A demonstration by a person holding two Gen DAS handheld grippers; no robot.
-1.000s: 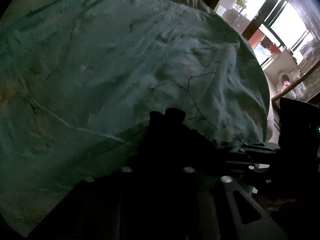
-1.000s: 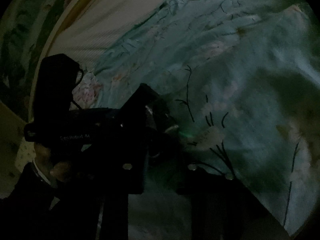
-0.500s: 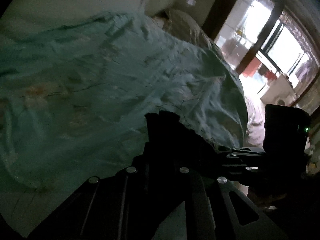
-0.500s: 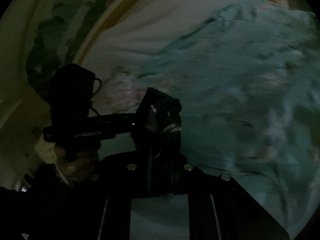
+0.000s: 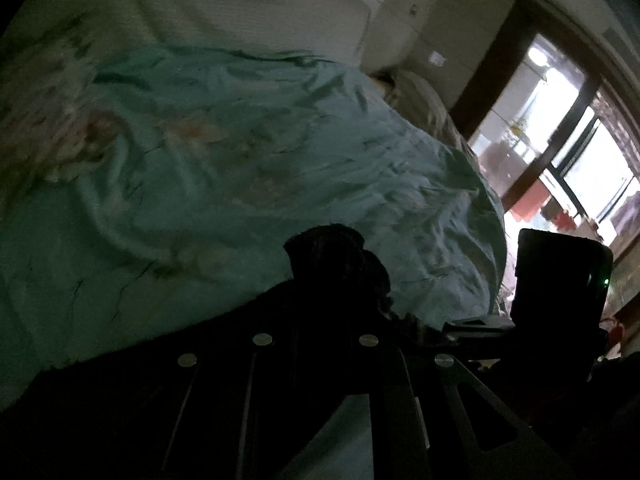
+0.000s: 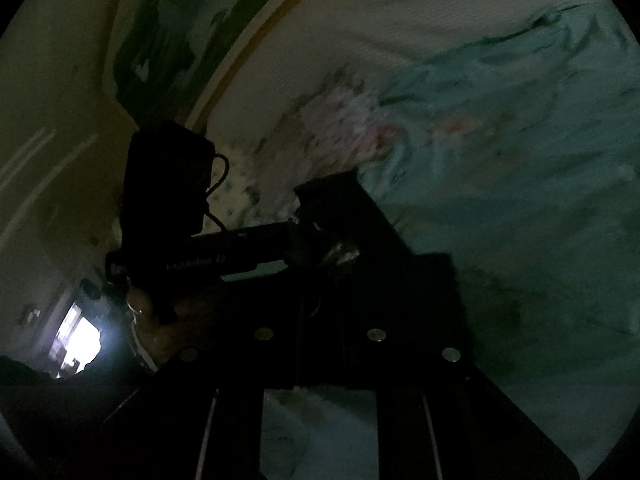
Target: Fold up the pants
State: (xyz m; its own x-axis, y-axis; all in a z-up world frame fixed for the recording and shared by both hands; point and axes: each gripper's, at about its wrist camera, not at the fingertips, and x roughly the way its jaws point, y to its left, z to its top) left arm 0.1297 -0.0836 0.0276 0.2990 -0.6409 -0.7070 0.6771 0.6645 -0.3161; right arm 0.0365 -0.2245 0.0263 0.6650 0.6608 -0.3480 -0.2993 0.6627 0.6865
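The room is dim. Black pants (image 5: 340, 280) hang as a dark mass from my left gripper (image 5: 324, 248), whose jaws are shut on the fabric above the bed. In the right wrist view my right gripper (image 6: 332, 200) is shut on another part of the black pants (image 6: 360, 272). The two grippers hold the pants side by side, lifted off the bed. The other gripper shows in each view, on the right in the left wrist view (image 5: 560, 280) and on the left in the right wrist view (image 6: 168, 200). Most of the pants are hidden in darkness.
A teal floral bedspread (image 5: 240, 168) covers the bed below. A pale headboard (image 5: 248, 12) stands behind it. A bright window (image 5: 560, 128) lies to the right, with pillows (image 5: 424, 100) at the bed's far end. A green-patterned wall (image 6: 168, 28) is at left.
Both grippers have risen and tilted upward with the pants, so more of the headboard, wall and window shows. The grip on the fabric is unchanged.
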